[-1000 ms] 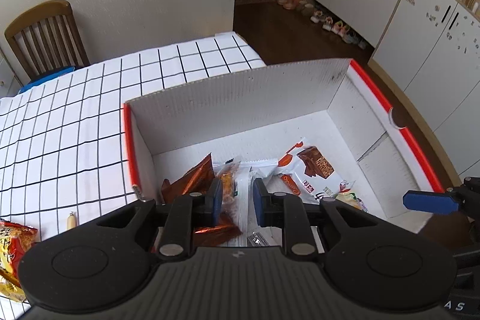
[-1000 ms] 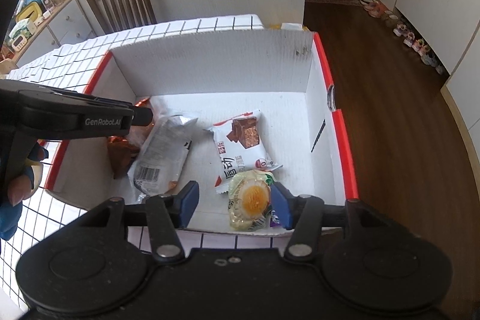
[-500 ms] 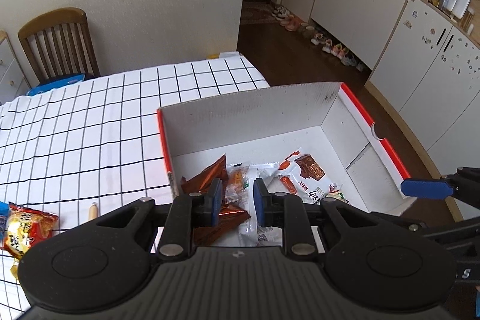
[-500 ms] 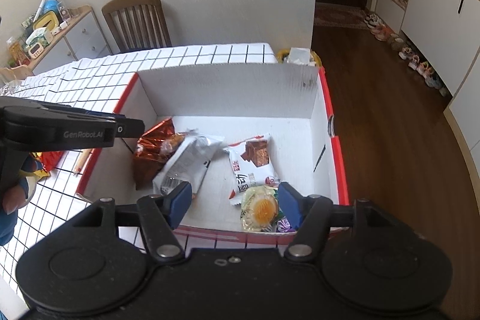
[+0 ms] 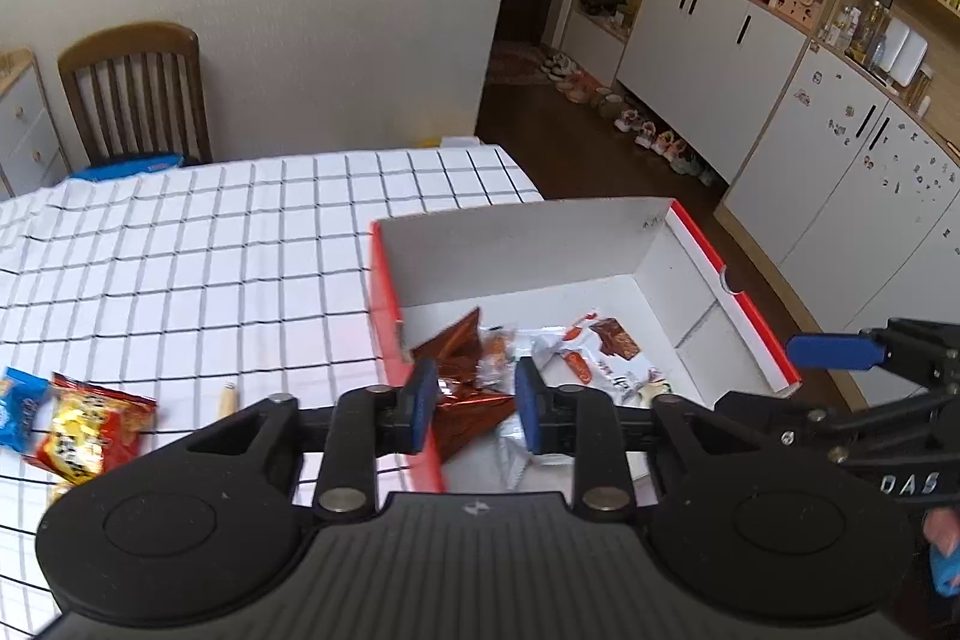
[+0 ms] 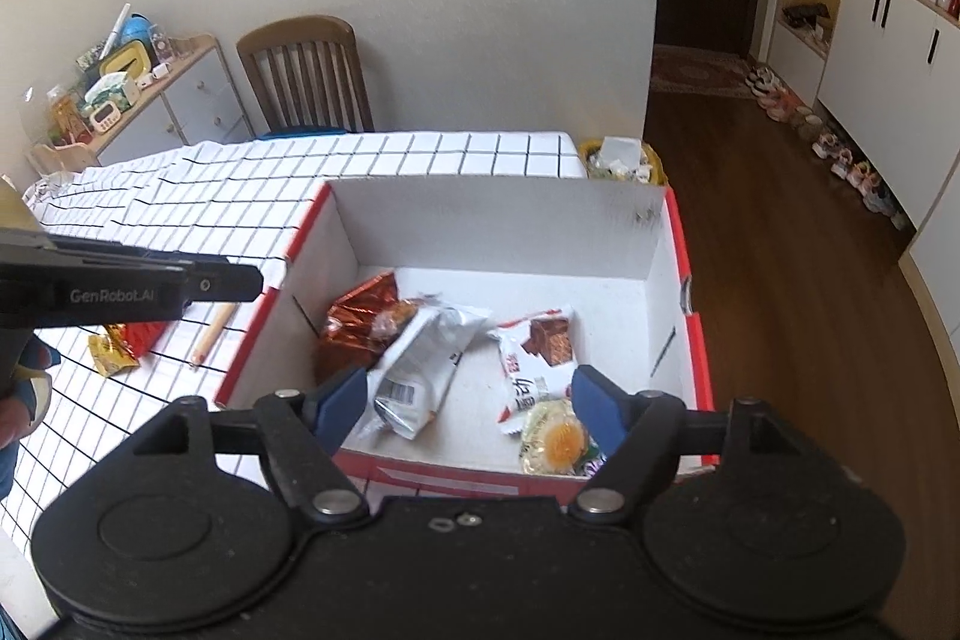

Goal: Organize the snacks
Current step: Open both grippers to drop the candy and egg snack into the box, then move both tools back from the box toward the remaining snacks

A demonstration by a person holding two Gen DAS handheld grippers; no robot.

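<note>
A white cardboard box (image 5: 516, 250) with a red rim sits at the table's right end. Inside lie a copper foil packet (image 6: 360, 316), a silver-white packet (image 6: 420, 364), a white chocolate-print packet (image 6: 537, 352) and a yellow pastry packet (image 6: 555, 442). My left gripper (image 5: 474, 406) hangs above the box's near-left corner; its jaws are opening with nothing between them. My right gripper (image 6: 468, 409) hovers over the near wall, its jaws opening wide and empty. On the cloth left of the box lie a red-yellow packet (image 5: 90, 424) and a blue packet (image 5: 18, 406).
A small wooden stick (image 5: 228, 397) lies on the checked tablecloth (image 5: 240, 268) near the box. A wooden chair (image 5: 138, 94) stands at the table's far end. White cupboards (image 5: 708, 52) and dark floor lie to the right; a drawer unit (image 6: 180, 100) stands at the back left.
Both grippers have risen and drawn back from the box. The left one shifted left, showing more tablecloth, and its jaws parted. The right jaws spread wider, leaving the pastry packet in the box.
</note>
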